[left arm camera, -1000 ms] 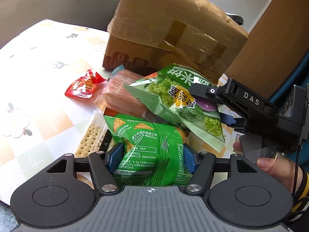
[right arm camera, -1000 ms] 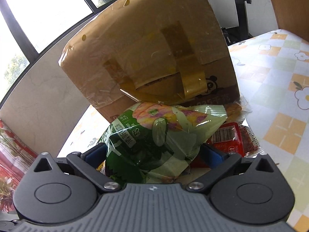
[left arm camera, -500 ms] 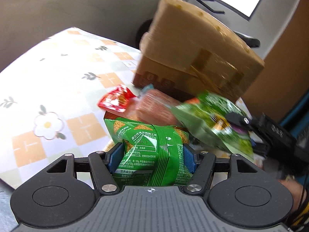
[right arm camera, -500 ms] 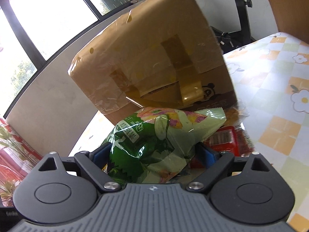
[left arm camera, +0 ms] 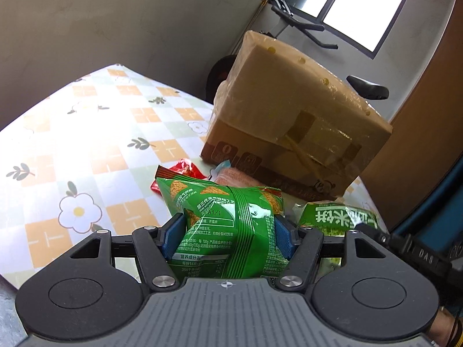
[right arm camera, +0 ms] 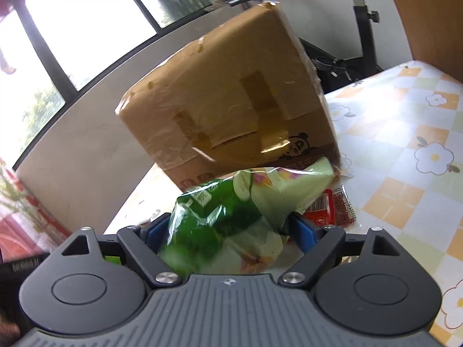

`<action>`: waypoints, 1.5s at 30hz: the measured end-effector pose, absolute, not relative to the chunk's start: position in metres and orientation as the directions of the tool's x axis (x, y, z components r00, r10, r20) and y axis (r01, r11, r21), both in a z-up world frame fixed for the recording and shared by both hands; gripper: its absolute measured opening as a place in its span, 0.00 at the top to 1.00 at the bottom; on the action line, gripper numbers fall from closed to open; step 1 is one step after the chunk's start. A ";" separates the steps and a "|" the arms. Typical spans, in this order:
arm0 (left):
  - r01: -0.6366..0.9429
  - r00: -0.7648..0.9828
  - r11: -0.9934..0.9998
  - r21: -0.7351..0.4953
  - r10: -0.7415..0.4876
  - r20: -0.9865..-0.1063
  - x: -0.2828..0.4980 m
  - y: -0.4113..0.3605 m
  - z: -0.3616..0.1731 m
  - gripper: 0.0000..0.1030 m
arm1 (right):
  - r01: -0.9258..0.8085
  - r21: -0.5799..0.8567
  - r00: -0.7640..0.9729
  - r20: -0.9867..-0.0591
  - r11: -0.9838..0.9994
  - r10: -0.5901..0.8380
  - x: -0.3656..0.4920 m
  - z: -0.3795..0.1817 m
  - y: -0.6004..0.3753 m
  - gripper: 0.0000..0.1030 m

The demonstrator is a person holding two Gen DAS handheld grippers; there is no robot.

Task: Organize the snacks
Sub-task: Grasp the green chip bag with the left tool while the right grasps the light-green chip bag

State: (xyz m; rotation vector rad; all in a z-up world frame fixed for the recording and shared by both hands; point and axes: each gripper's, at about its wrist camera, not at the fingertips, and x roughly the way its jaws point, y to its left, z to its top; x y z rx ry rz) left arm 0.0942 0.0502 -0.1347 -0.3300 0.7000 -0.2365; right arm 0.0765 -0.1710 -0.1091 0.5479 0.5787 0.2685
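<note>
Before the cardboard box (left arm camera: 292, 121), our left claw (left arm camera: 228, 234) grips a green chip bag (left arm camera: 228, 225); our right claw (right arm camera: 228, 228), just closing, pinches a pale-green snack bag (right arm camera: 237, 217).

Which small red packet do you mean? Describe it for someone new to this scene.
Find the big taped cardboard box on the flowered tablecloth. At its near-left foot lies the red packet, beside a pink one. It alone is bright red; the nearby bags are green.

Both grippers same build: grey ribbed housing w/ small cross mark, black linkage arms, round discs at each side, silver screws, blue pads (left arm camera: 282, 238). Right gripper (left arm camera: 416, 253) — black, "DAS" lettering on its arm. Dark wristband w/ yellow stripes (left arm camera: 455, 328) — near right.
</note>
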 end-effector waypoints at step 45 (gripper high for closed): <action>0.149 0.672 0.919 -0.365 -0.365 -0.645 0.103 0.022 -0.168 0.34 | 0.036 0.647 0.737 -0.531 0.762 0.417 0.077 -0.160 -0.168 0.13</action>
